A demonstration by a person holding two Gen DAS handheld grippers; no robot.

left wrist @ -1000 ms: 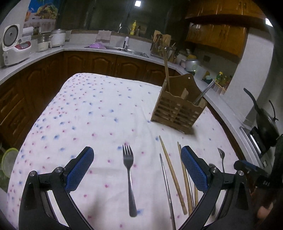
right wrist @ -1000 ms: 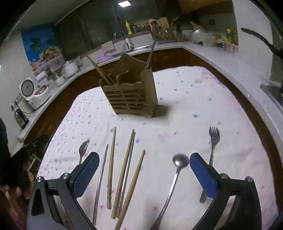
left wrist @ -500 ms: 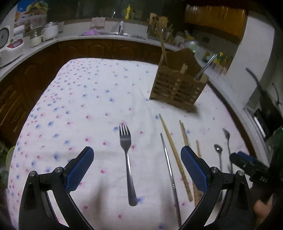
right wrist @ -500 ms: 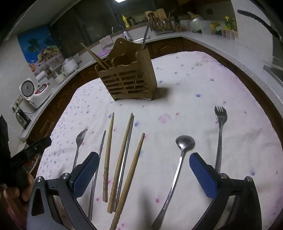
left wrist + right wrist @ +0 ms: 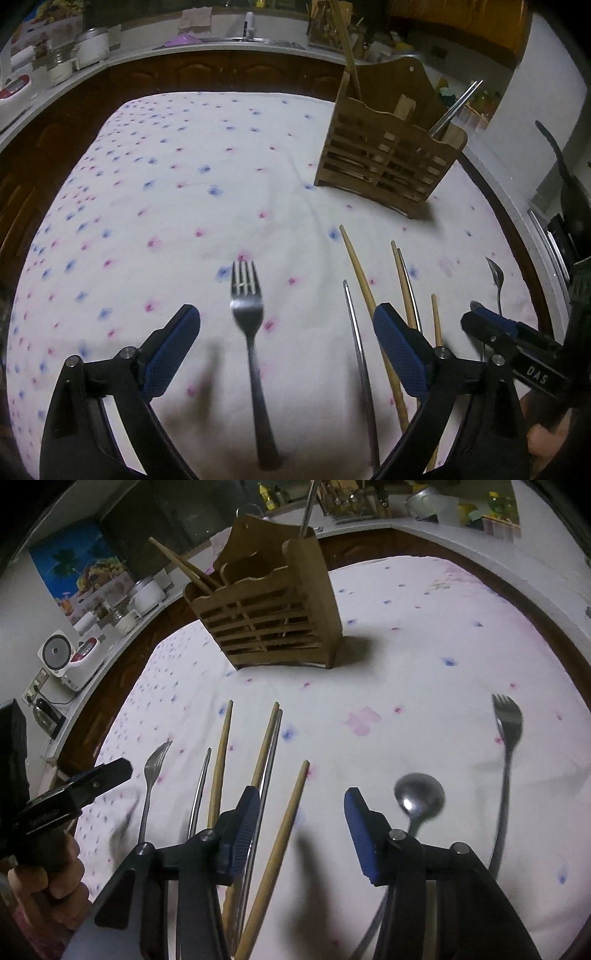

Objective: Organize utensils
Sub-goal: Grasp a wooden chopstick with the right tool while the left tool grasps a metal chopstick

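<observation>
My left gripper point(image 5: 286, 345) is open, low over the flowered tablecloth, with a metal fork point(image 5: 251, 332) lying between its pads. My right gripper point(image 5: 301, 830) is open but narrower, straddling a wooden chopstick point(image 5: 280, 843). A spoon point(image 5: 417, 805) and a second fork point(image 5: 508, 753) lie to its right. More wooden and metal chopsticks point(image 5: 221, 760) and the first fork point(image 5: 151, 779) lie to its left. The wooden utensil holder point(image 5: 269, 620) stands behind, holding chopsticks and a metal handle; it also shows in the left wrist view point(image 5: 388, 155).
The table carries a white cloth point(image 5: 166, 192) with blue and pink flowers. A curved kitchen counter point(image 5: 110, 55) with a rice cooker point(image 5: 70, 657), pots and a sink runs behind. A dark pan point(image 5: 565, 177) sits off the table's right edge.
Both grippers have dropped closer to the table. The left one has centred on the fork. The right one has shifted left from the spoon to a wooden chopstick, and its jaws have narrowed.
</observation>
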